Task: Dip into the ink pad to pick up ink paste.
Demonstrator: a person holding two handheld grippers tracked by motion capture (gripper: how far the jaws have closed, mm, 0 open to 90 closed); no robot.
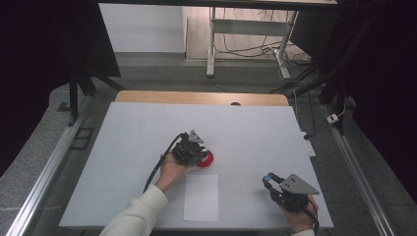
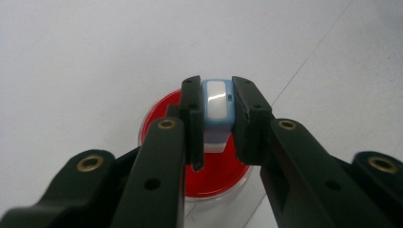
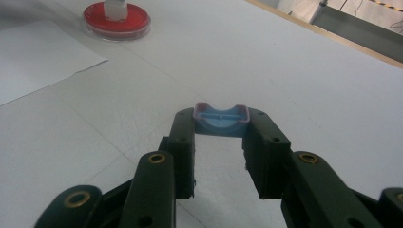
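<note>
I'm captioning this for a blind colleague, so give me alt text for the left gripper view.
The left gripper is shut on a small blue-and-white block, holding it over a round red dish. The dish sits on a white table, and the two black jaws rise from the bottom of the picture on either side of the block.

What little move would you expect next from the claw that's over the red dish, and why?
Probably a short lift straight up. The left claw is shut on a small blue-and-white block that stands in the red dish, so raising it would free the block from the dish. The right claw holds a blue cap-like piece apart, perhaps waiting to meet it.
</note>
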